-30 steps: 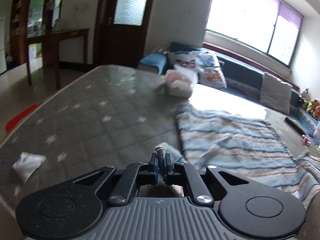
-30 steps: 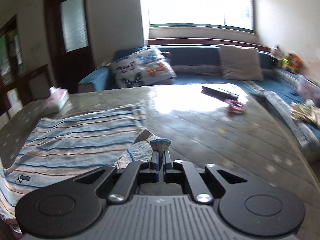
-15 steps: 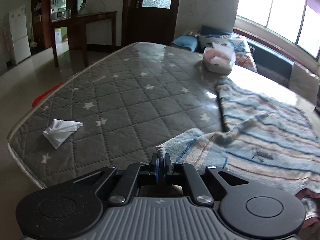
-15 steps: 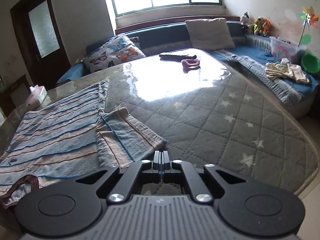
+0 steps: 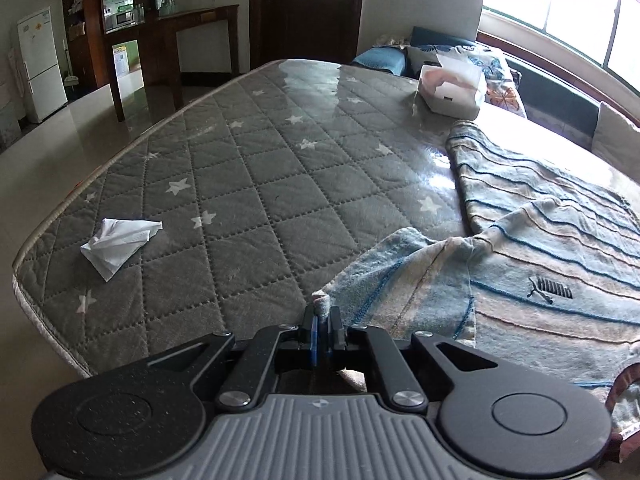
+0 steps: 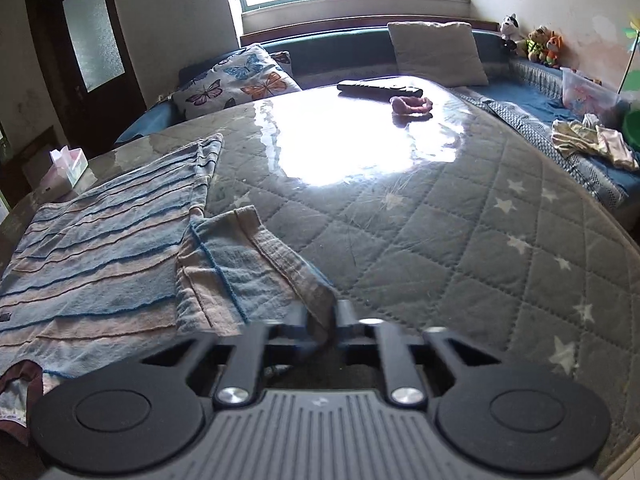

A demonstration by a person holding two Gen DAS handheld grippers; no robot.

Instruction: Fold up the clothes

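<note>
Pinching the striped shirt (image 5: 532,248) by a sleeve end each, both grippers sit at the bottom centre of their views. The left gripper (image 5: 323,322) is clamped on a small nub of cloth; the right gripper (image 6: 323,322), blurred, has its jaws closed on the cuff of the other sleeve (image 6: 240,264). From there the shirt spreads flat up the quilted mattress (image 5: 248,168), to the right in the left view and to the left in the right view. It looks light, soft and floppy, so it will sag and drag wherever it is unsupported; cuffs, hem corners and shoulder seams are the sure places to hold. Further off lie a crumpled tissue (image 5: 120,244) at left and a tissue box (image 5: 450,90) beyond the shirt.
</note>
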